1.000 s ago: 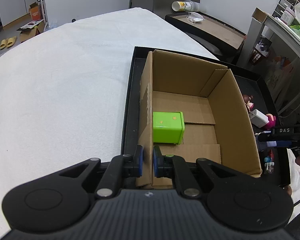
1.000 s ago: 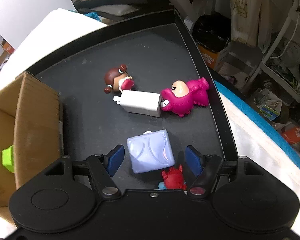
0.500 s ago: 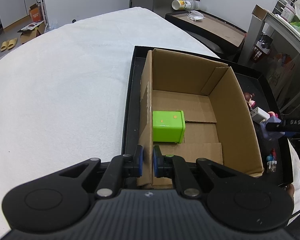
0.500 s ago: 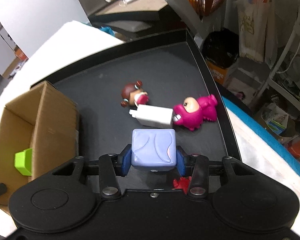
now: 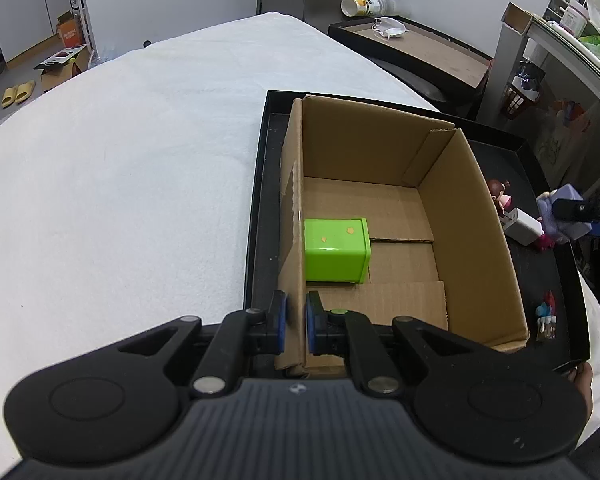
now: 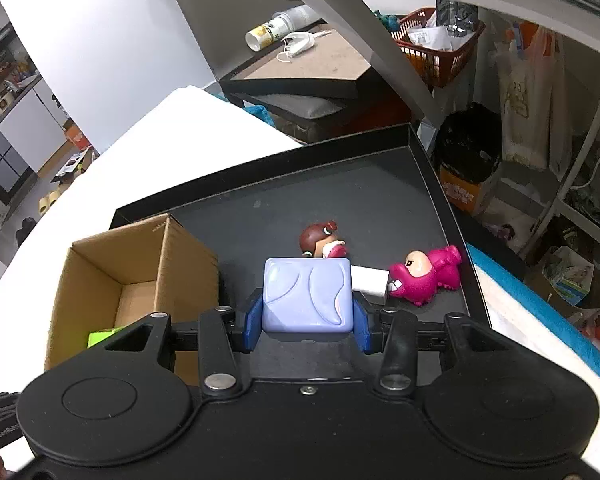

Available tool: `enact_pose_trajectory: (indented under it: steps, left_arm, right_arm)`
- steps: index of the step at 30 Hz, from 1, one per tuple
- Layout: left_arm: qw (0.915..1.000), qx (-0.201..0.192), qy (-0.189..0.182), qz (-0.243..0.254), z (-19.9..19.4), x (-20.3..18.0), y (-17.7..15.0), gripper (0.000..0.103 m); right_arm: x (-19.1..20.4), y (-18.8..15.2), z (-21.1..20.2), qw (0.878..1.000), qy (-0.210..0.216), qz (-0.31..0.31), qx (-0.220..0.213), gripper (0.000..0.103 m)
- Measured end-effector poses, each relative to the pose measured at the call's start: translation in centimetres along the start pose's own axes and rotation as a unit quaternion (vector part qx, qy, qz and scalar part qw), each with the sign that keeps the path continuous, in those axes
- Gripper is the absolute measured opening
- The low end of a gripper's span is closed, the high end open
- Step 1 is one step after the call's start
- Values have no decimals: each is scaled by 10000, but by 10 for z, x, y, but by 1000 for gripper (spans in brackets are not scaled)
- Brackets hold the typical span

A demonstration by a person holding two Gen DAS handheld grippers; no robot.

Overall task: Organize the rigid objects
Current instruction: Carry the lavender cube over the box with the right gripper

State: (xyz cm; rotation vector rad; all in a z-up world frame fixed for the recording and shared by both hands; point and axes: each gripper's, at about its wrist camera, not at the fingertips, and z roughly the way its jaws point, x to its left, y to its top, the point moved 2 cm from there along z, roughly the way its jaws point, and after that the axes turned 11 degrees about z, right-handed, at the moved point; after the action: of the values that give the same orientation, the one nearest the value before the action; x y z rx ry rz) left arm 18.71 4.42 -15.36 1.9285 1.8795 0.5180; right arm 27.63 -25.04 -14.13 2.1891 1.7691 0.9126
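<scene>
The left gripper (image 5: 296, 322) is closed on the near left wall of the open brown cardboard box (image 5: 432, 160), and its blue pads press the cardboard from both sides. The box stands in the left part of a shallow black tray (image 5: 256, 216), which lies on a table covered with a white cloth (image 5: 120, 184). Inside the box, against the left wall, stands a bright green plastic block with small orange marks (image 5: 336, 250).

The right gripper (image 6: 307, 326) grips a pale purple, rounded plastic cube (image 6: 307, 298) between its two blue pads. The cube is lifted clear of the tray floor (image 6: 380, 208), over the right part of the tray and beside the right wall of the box (image 6: 188, 258). In the left wrist view the same cube (image 5: 562, 216) is seen at the right edge, outside the box.

On the tray floor behind the cube lie three more things close together: a small doll figure with a brown head (image 6: 320, 240), a white rectangular plastic block (image 6: 370, 282) and a magenta toy creature with a pale face (image 6: 424, 276). The white block touches the mouth of the magenta creature. Near the right front corner of the tray stands a small red and blue figurine (image 5: 546, 314), well apart from these three.
</scene>
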Motion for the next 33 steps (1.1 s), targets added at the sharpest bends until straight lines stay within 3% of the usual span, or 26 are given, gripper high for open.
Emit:
enact_pose_trajectory:
  steps: [13, 33]
  left_arm:
    - [10000, 3, -31, 14, 1, 2, 1, 9]
    - [9998, -48, -174, -73, 1, 7, -1, 9]
  right_arm:
    - [26, 8, -30, 9976, 439, -69, -523, 43]
    - [81, -2, -32, 9909, 1064, -564, -596, 43]
